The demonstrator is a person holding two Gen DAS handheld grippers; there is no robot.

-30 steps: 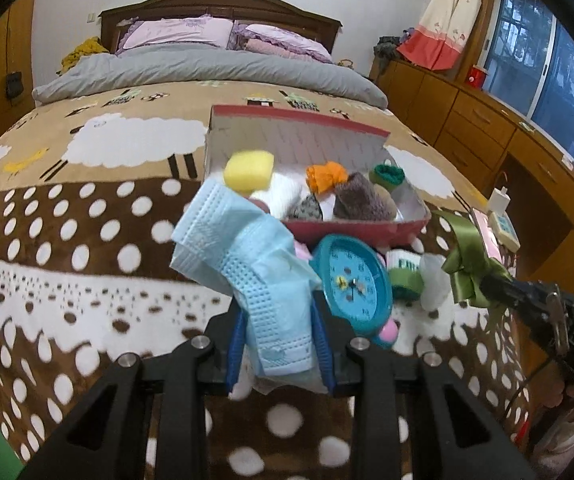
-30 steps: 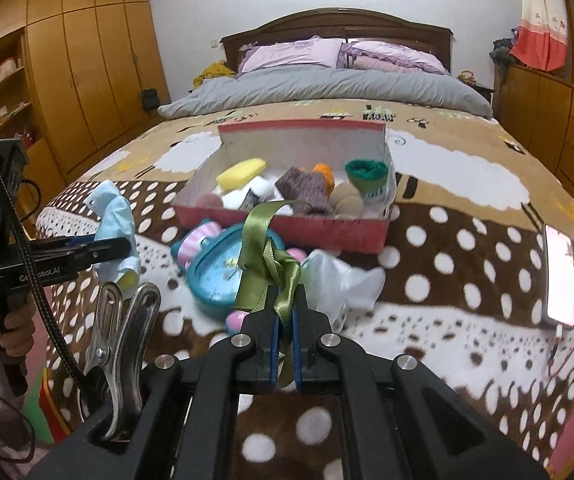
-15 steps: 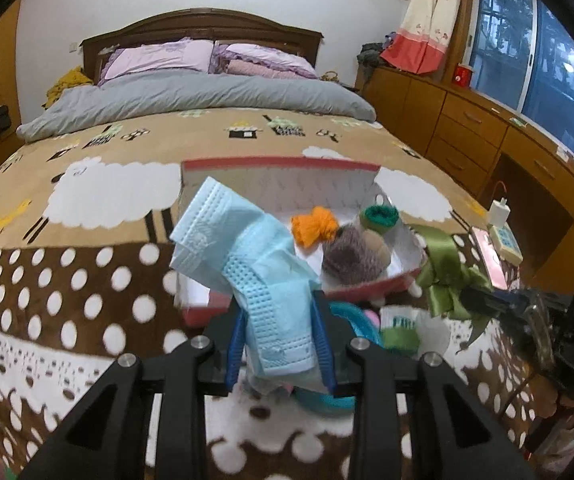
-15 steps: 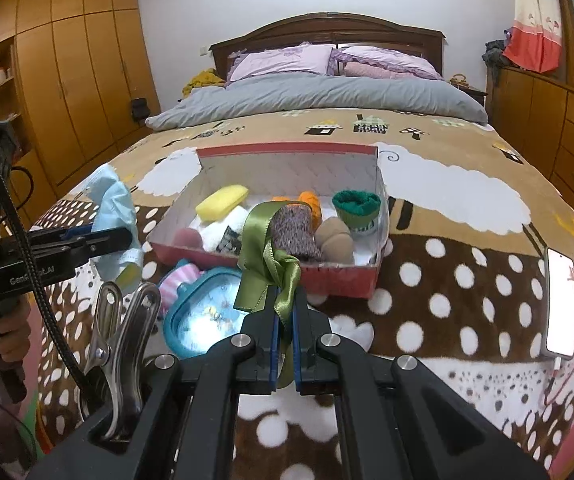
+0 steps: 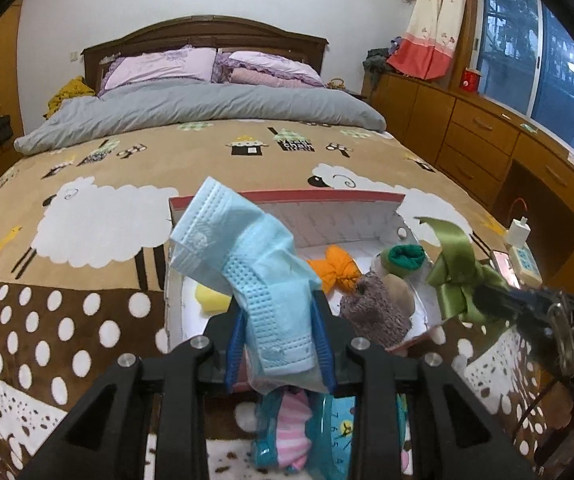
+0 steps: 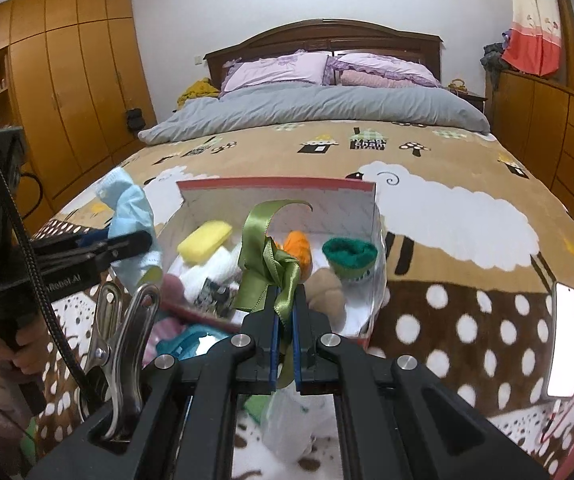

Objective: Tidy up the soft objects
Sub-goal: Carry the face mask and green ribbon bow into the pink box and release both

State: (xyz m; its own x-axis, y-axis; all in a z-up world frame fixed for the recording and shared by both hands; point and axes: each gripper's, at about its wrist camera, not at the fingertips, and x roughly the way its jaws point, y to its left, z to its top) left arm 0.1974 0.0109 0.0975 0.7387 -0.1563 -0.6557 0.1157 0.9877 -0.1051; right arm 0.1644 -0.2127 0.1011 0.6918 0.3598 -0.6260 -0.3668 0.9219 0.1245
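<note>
With the left gripper (image 5: pixel 279 344) clamped on the blue face mask (image 5: pixel 247 264) and the right gripper (image 6: pixel 285 322) pinched on the green ribbon (image 6: pixel 267 256) — both poised over the near edge of the box (image 6: pixel 279 188) — carry each past that edge before letting go.

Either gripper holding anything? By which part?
Left gripper grips the blue mask by its lower end; right gripper pinches the green ribbon just below its knot.
</note>
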